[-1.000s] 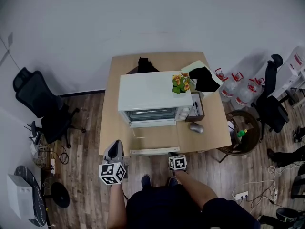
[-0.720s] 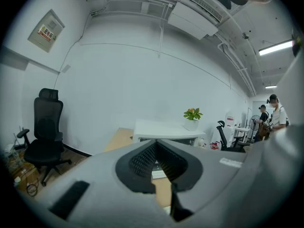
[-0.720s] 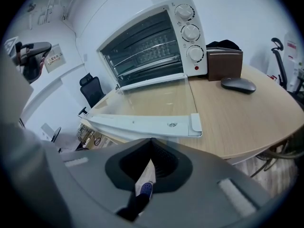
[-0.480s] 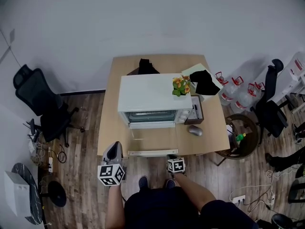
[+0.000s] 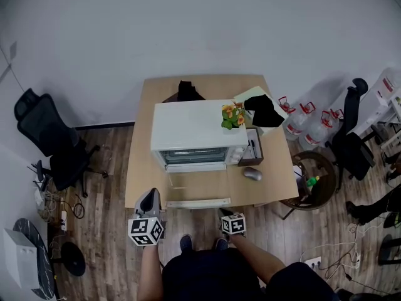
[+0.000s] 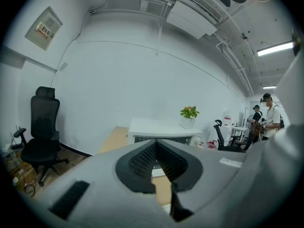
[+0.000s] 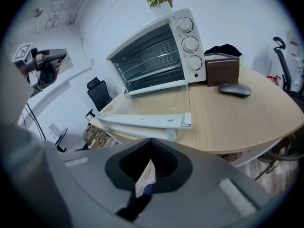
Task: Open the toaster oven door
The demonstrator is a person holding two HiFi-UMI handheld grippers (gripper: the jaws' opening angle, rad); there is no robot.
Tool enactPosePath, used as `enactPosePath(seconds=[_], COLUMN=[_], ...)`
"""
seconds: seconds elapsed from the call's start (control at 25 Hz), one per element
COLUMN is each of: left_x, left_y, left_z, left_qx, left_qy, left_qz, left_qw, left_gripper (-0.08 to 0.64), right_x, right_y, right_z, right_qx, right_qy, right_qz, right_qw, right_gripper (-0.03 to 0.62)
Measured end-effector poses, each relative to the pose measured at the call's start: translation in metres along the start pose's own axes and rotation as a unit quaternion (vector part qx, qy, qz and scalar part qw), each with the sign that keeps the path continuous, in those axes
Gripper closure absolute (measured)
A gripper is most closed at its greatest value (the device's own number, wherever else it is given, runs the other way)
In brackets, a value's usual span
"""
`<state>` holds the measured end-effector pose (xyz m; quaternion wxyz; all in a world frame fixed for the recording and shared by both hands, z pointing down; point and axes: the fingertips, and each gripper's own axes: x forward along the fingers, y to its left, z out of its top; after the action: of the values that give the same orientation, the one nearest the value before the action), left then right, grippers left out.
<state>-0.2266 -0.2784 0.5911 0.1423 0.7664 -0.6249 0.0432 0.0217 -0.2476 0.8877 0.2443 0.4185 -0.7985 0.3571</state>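
Observation:
The white toaster oven (image 5: 197,127) stands on the wooden table (image 5: 269,184). Its glass door (image 5: 197,184) lies folded down flat, with the handle bar (image 5: 199,202) at the table's front edge. In the right gripper view the open oven (image 7: 152,51) shows its racks, and the door (image 7: 147,106) reaches toward me. My left gripper (image 5: 149,199) hangs off the table's front left corner, jaws shut and holding nothing. My right gripper (image 5: 225,212) is just in front of the handle, apart from it, also shut and holding nothing. The left gripper view shows the oven (image 6: 161,129) beyond its jaws.
A potted plant (image 5: 233,113) sits on the oven. A brown box (image 5: 254,148) and a grey mouse (image 5: 252,174) lie to its right. Black office chairs (image 5: 50,143) stand left and right of the table. Water bottles (image 5: 301,121) and a round side table (image 5: 316,180) are at the right.
The right gripper has drawn back a little from the door handle toward me. The oven door stays down and the left gripper has barely moved.

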Motion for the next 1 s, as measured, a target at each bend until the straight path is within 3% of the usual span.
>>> enactPosePath(seconds=[0.36,0.6,0.76,1.0], left_x=[0.006,0.010,0.010,0.007], left_y=[-0.008,-0.010,-0.011,-0.012], left_z=[0.001,-0.006,-0.011,-0.012], left_qx=[0.006,0.013,0.014,0.024], left_qy=[0.002,0.002,0.005,-0.021], left_qz=[-0.011,-0.015,-0.018,-0.017], left_qw=[0.9999,0.9998,0.9997,0.9993], left_gripper=[0.561,0.560,0.560,0.561], right_x=[-0.049,-0.077,-0.097,-0.122], right_y=[0.006,0.014,0.026,0.028], right_z=[0.059,0.104,0.136,0.174], right_qx=[-0.021,-0.078,-0.144,-0.114], right_qy=[-0.093,-0.157,-0.185,-0.233], right_qz=[-0.018,-0.031,-0.034,-0.044], right_qw=[0.995,0.984,0.972,0.965], right_gripper=[0.581,0.581,0.581,0.581])
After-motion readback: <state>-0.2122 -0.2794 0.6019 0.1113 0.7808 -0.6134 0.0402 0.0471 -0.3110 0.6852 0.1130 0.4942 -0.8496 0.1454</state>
